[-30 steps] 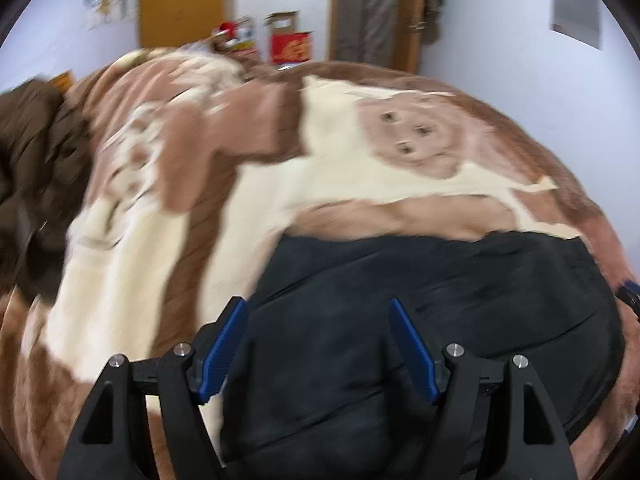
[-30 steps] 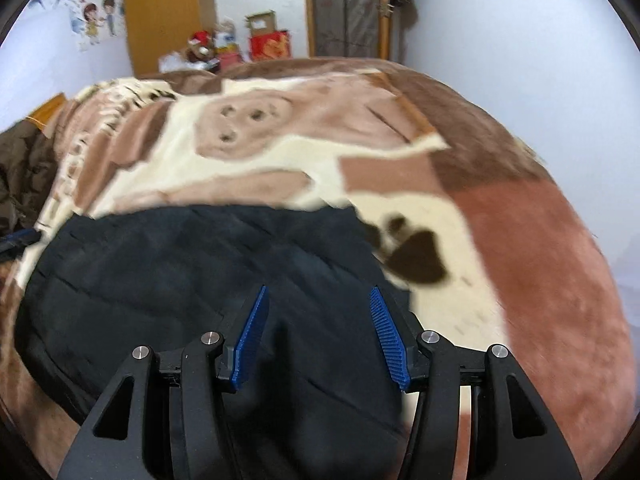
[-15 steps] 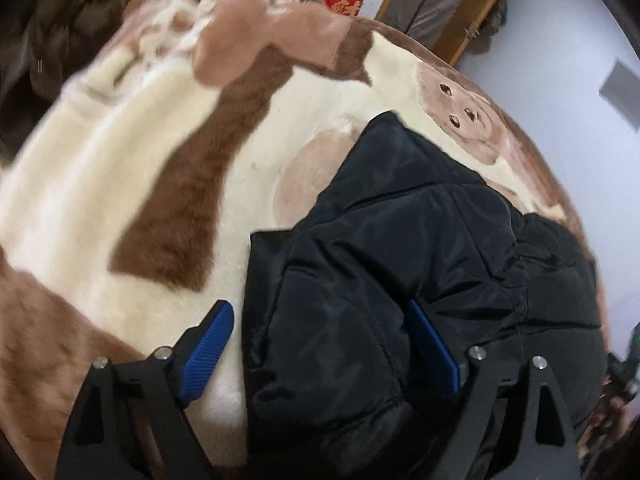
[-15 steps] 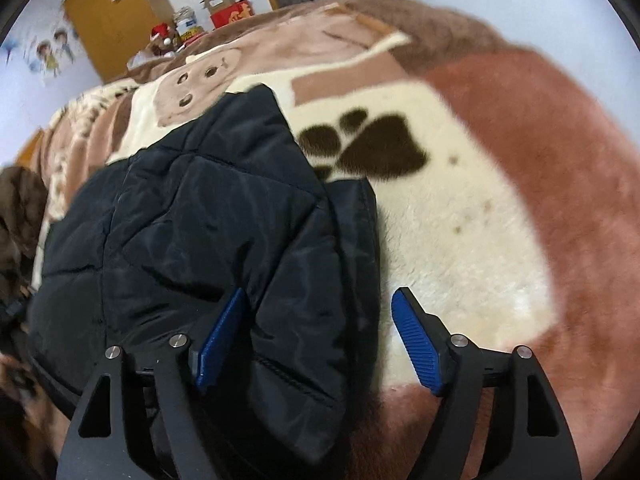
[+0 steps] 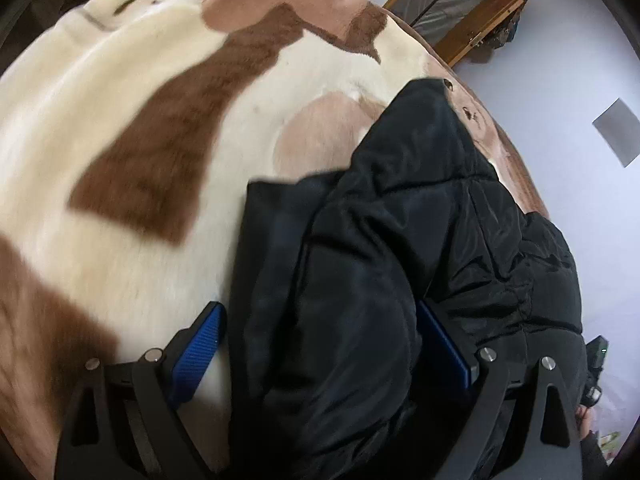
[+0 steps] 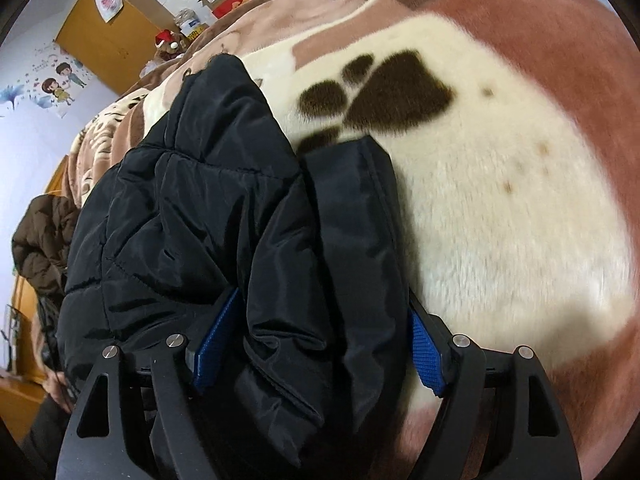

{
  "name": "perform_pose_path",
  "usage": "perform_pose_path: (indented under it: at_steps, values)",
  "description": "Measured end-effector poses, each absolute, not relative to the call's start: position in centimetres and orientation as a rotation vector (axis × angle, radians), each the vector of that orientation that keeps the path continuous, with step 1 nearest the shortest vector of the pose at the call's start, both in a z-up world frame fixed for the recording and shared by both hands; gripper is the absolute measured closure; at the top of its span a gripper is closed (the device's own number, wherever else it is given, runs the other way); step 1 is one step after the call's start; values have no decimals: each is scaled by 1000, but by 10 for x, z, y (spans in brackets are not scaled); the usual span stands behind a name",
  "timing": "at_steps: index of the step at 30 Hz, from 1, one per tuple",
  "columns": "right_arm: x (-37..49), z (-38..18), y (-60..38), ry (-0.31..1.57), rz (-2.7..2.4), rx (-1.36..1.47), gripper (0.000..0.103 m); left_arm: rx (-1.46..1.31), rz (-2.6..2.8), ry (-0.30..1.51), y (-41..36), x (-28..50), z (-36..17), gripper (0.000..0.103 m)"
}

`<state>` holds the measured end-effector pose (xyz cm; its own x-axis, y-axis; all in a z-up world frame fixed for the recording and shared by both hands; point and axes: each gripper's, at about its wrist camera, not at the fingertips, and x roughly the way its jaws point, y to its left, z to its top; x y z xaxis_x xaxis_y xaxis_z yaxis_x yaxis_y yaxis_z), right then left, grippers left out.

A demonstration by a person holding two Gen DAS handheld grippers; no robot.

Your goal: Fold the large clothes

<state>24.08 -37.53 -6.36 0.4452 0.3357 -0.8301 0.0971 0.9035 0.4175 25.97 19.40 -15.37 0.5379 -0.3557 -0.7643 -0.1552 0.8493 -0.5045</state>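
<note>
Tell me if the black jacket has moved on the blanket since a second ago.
Yes. The black puffer jacket has been folded up: its edge, formerly short of the dark paw print on the blanket, now touches it.

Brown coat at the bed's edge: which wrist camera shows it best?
Right wrist view. The brown coat sits unblurred at its left edge, beyond the black jacket. In the left wrist view only a dark, indistinct strip shows at the top-left rim, too unclear to identify.
</note>
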Motion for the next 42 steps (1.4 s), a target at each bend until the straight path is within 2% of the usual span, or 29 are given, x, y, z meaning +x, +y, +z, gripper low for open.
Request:
perform_pose_path:
  at_steps: [4, 9, 11, 13, 14, 16, 18, 21, 24, 32, 42]
  values:
    - [249, -69, -376, 1128, 179, 448, 27, -592, -153, 1020, 195, 263, -160, 6]
    - [261, -74, -375, 1143, 195, 455, 26, -590, -170, 1065, 191, 283, -166, 0]
    - [261, -72, -375, 1134, 217, 469, 36, -588, -179, 1072, 190, 288, -166, 0]
    - [260, -66, -370, 1123, 222, 470, 50, -593, -188, 1078, 191, 290, -167, 0]
    - [260, -65, -367, 1121, 222, 463, 53, -595, -195, 1081, 191, 290, -166, 2]
    - [260, -62, -363, 1119, 216, 456, 58, -602, -237, 1068, 190, 292, -160, 26]
    - [261, -59, -360, 1118, 211, 449, 62, -579, -243, 1055, 183, 292, -150, 44]
    - [260, -50, -355, 1114, 201, 422, 69, -511, -233, 1044, 175, 290, -133, 62]
    - [254, -34, -352, 1101, 188, 394, 75, -473, -207, 1030, 173, 285, -113, 71]
    - [225, 23, -345, 1029, 222, 347, 79, -397, -223, 929, 171, 253, -39, 74]
    - [198, 48, -339, 999, 260, 363, 79, -401, -217, 897, 180, 210, -14, 74]
